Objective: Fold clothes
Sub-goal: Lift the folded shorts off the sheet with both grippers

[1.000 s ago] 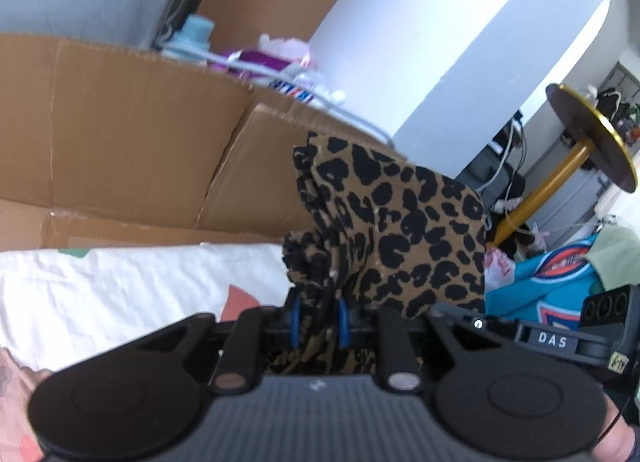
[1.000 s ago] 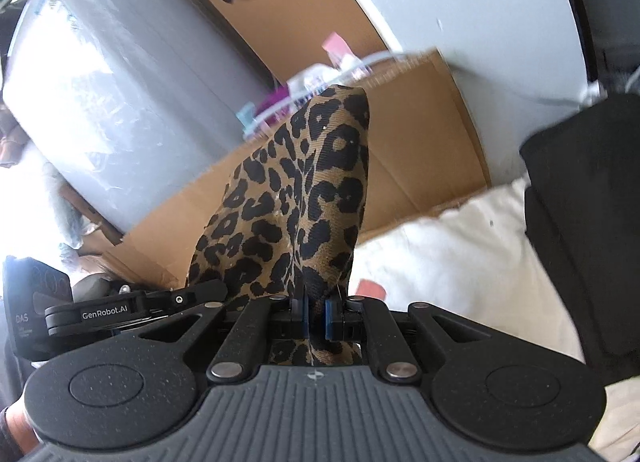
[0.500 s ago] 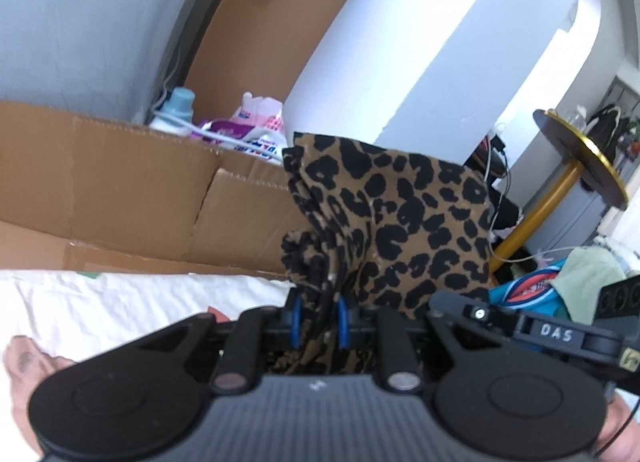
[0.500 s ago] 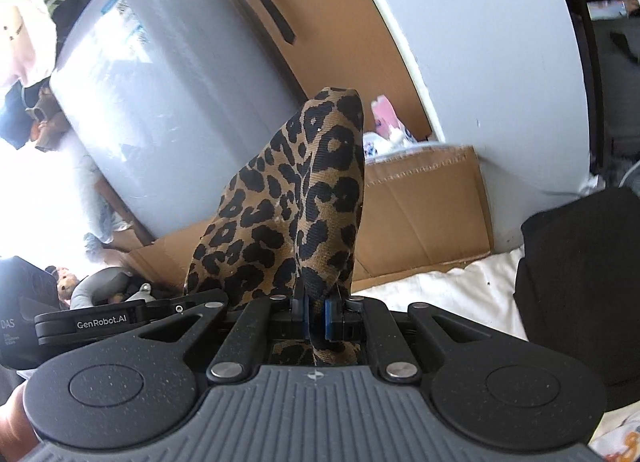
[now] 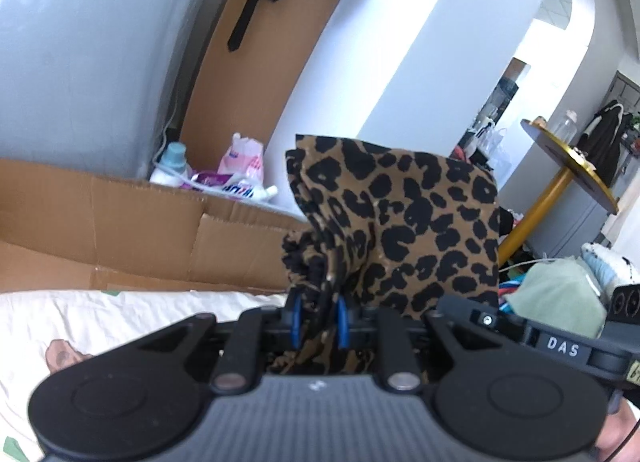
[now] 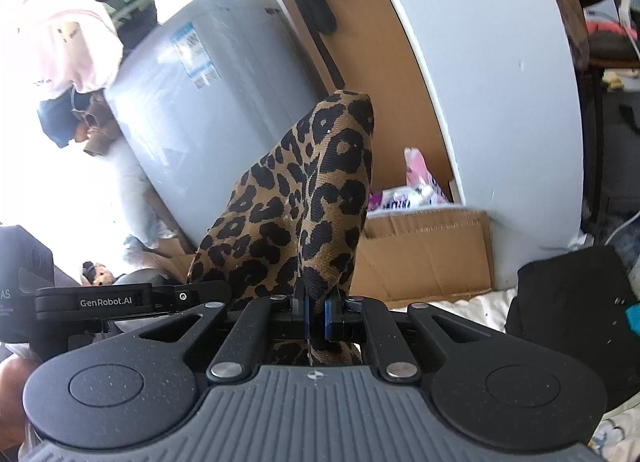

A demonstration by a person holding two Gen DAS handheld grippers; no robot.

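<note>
A leopard-print garment (image 5: 404, 230) is held up in the air between both grippers. My left gripper (image 5: 319, 318) is shut on a bunched, gathered edge of it, and the cloth stretches off to the right. In the right wrist view the same leopard-print garment (image 6: 304, 214) rises as a tall peak above my right gripper (image 6: 316, 312), which is shut on its fabric. The other gripper's black body shows at the side edge of each view. The lower part of the garment is hidden behind the gripper bodies.
A white patterned bedsheet (image 5: 100, 322) lies below. Flattened cardboard (image 5: 140, 230) stands behind it, with bottles and packets (image 5: 236, 178) beyond. A grey appliance (image 6: 200, 102), a black garment (image 6: 572, 314), a gold round table (image 5: 568, 166) and piled clothes (image 5: 560, 294) surround the spot.
Both grippers have risen and tilted upward with the garment still held; more wall and hanging clothes show, and less of the bedsheet.
</note>
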